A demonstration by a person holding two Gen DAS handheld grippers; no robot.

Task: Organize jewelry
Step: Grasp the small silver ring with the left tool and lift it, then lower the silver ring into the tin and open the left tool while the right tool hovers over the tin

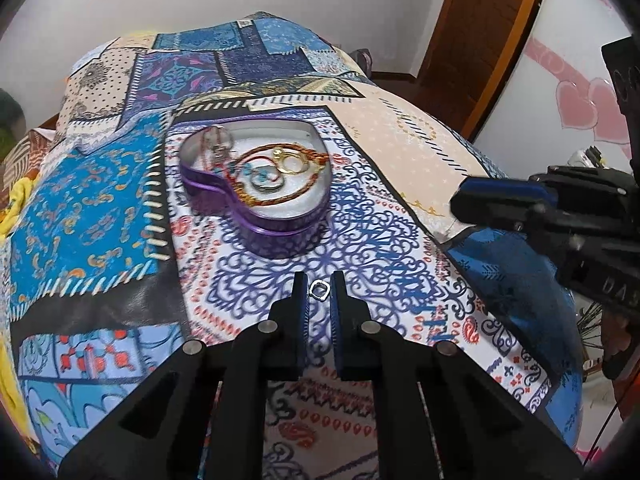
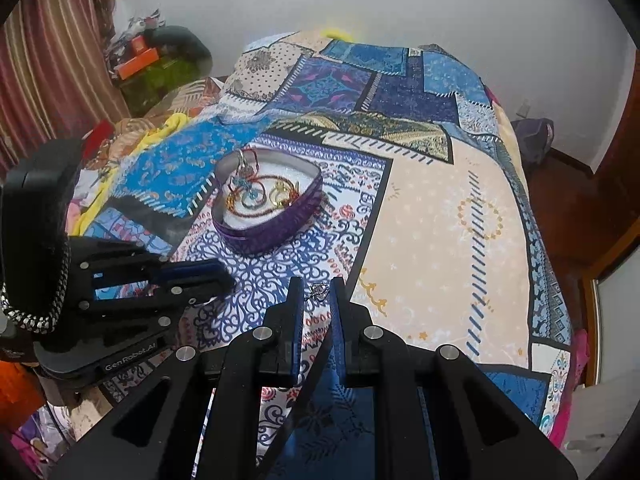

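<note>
Item: silver ring [image 1: 319, 291], pinched between the tips of the left gripper [image 1: 320, 292], fingers closed on it.
Item: small silver trinket [image 2: 319, 292], clamped likewise at the tips of the right gripper [image 2: 318, 294].
Receptacle: purple heart-shaped tin [image 1: 276, 236], open on the patchwork bedspread [image 1: 400, 152], already holding a red-gold cord and gold rings.
Step, as judged: both pieces picked up, not yet deposited. Next: carry each over the tin, then release.

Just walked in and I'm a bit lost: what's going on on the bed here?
A person is sorting jewelry with two handheld claws over a patchwork bedspread. The left claw is shut on a small silver ring; the right claw is shut on a small silver piece. The purple heart-shaped tin ahead already holds bracelets and rings.
</note>
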